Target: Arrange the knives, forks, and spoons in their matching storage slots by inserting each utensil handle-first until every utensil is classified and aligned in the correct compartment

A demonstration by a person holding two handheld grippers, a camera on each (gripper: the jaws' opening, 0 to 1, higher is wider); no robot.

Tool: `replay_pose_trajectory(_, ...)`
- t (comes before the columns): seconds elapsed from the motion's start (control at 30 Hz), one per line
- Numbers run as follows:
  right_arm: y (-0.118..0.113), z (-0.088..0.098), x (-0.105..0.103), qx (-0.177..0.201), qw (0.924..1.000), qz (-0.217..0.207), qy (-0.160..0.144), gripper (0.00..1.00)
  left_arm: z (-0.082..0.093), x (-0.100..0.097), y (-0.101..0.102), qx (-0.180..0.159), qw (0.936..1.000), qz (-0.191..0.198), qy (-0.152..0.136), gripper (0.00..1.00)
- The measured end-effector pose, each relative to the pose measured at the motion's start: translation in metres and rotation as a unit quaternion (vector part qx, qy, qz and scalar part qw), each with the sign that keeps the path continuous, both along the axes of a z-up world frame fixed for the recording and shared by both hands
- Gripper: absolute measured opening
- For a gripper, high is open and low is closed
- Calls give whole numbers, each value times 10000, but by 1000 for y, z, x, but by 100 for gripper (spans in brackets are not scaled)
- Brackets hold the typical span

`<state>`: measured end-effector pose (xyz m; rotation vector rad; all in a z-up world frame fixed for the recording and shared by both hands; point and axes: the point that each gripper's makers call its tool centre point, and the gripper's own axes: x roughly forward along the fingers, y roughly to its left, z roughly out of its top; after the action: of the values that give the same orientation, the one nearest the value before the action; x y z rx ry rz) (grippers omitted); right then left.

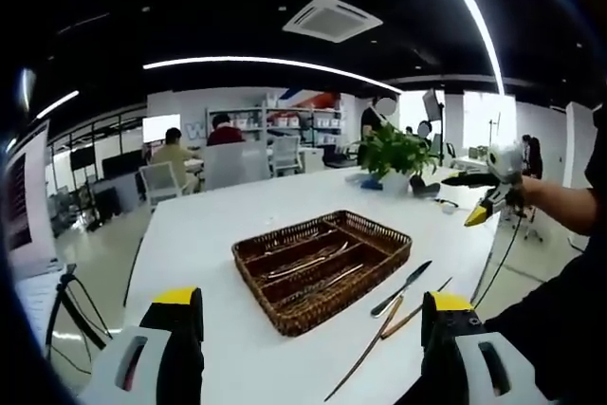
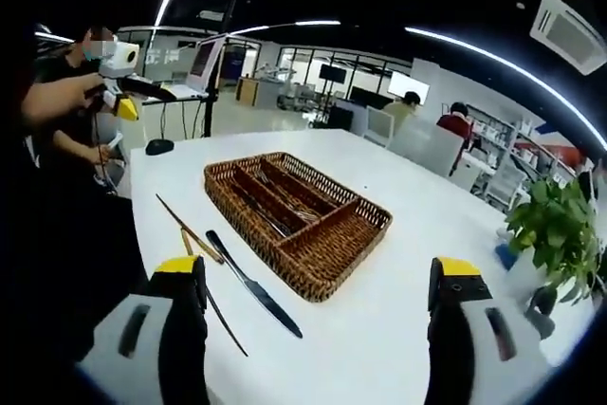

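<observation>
In the left gripper view, the left gripper has its two yellow-tipped jaws spread wide, and nothing is between them. It hangs above the near edge of a white table. On the table sits a brown wicker cutlery tray with long compartments, and a few pieces of cutlery lie inside (which kind they are I cannot tell). Just beside the tray, toward the person, lies a knife with a dark handle, and near it are thin utensils with long wooden handles, lying crossed on the table. At the right side, the right gripper shows in a person's hand, held up in the air away from the tray; its jaws seem close together at the yellow tip, but this is too small to be sure. A green potted plant stands at the far end of the table.

In the right gripper view, the right gripper also has the jaws wide apart and empty. The wicker cutlery tray is ahead of it, the knife lies just beside the tray on its left, and the wooden-handled utensils lie a little farther left.
</observation>
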<state>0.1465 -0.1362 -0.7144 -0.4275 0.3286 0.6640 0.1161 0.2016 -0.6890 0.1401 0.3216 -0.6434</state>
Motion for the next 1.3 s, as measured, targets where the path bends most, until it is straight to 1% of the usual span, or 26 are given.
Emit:
replay_pose_trajectory(0.13,1,-1,0,-62,10000,57,18,99,3,2,-6,73,9999,-73,-27,100)
replay_pose_trajectory(0.23,2,-3,1,-141,9998,116,29,99,4,2,-10,47,9999,-110,-39,100)
replay_pose_trajectory(0.43,4,-7,3,-185,9997,180,54,99,-8,0,-24,123,9995,-281,59,100)
replay_pose_trajectory(0.63,6,-6,3,-206,9995,230,37,99,-9,0,-30,117,9993,-357,75,100)
replay_pose_trajectory(0.73,6,-10,4,-303,9991,277,74,98,-10,1,-31,149,9991,-395,81,100)
replay_pose_trajectory(0.83,6,-22,4,-457,9978,431,234,96,-10,2,-30,196,9988,-431,84,100)
replay_pose_trajectory(0.93,5,-40,4,-640,9952,522,528,95,-11,3,-34,239,9985,-486,92,100)
replay_pose_trajectory(1.0,5,-42,6,-656,9951,541,505,91,-15,-1,-44,331,9972,-663,122,100)
replay_pose_trajectory(1.03,5,-44,7,-669,9949,552,505,90,-16,-1,-45,340,9971,-671,128,100)
replay_pose_trajectory(1.07,4,-48,7,-710,9942,576,566,88,-17,0,-48,355,9969,-683,135,100)
replay_pose_trajectory(1.17,4,-58,9,-789,9926,615,689,88,-18,1,-52,326,9967,-730,154,100)
replay_pose_trajectory(1.23,5,-70,7,-897,9893,752,876,85,-18,1,-53,327,9965,-755,166,100)
replay_pose_trajectory(1.27,2,-77,6,-1012,9865,777,1026,82,-19,1,-53,340,9963,-764,170,100)
replay_pose_trajectory(1.3,1,-83,6,-1114,9843,819,1094,80,-19,1,-53,351,9962,-774,177,100)
